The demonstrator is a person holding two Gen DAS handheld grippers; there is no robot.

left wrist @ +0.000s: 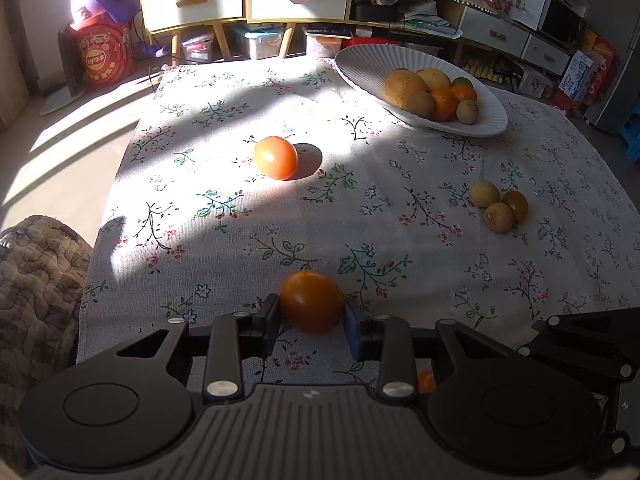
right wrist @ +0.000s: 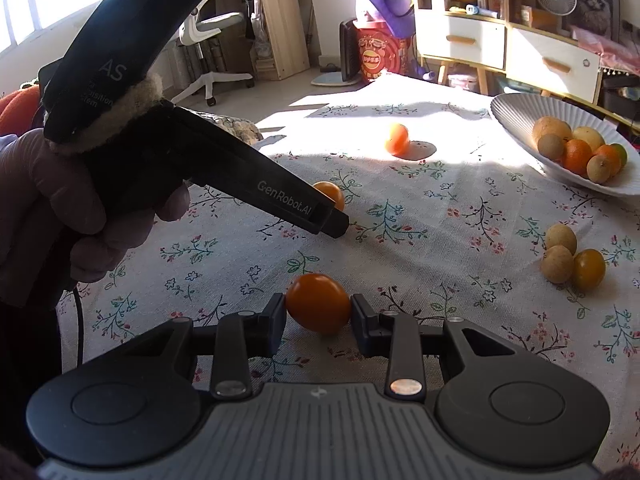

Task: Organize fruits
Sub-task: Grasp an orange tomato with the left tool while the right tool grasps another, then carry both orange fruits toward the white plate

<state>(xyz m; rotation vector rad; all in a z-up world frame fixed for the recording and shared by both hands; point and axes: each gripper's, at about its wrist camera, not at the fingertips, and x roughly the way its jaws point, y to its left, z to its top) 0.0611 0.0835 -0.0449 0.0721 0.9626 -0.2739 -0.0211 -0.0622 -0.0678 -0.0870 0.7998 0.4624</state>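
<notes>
An orange tomato [left wrist: 312,302] is clamped between the jaws of the left gripper [left wrist: 310,316], both pads pressed against its sides, low over the flowered cloth [left wrist: 224,216] of the desk. A second orange tomato [right wrist: 318,308] is held the same way by the right gripper [right wrist: 319,316], whose jaws are closed narrowly onto it. No earlier view is given, so only the present grip is told.

Places are given from the white ribbed bowl [left wrist: 360,68], which is seen at the far right of the desk in both views. In it a heap of fruit [left wrist: 432,94] is gathered: pale yellow round fruits, small oranges and brownish ones. Nearer than the bowl, a cluster of three small fruits [left wrist: 498,206], two tan and one darker yellow, is set touching on the cloth. To the left of the bowl, in a patch of sunlight, a red-orange tomato [left wrist: 276,157] lies alone. Both held tomatoes are well apart from the bowl, at the near edge.

In the right wrist view, the left gripper's black body is seen from the side, grasped by a hand [right wrist: 80,216] in a mauve glove.
</notes>
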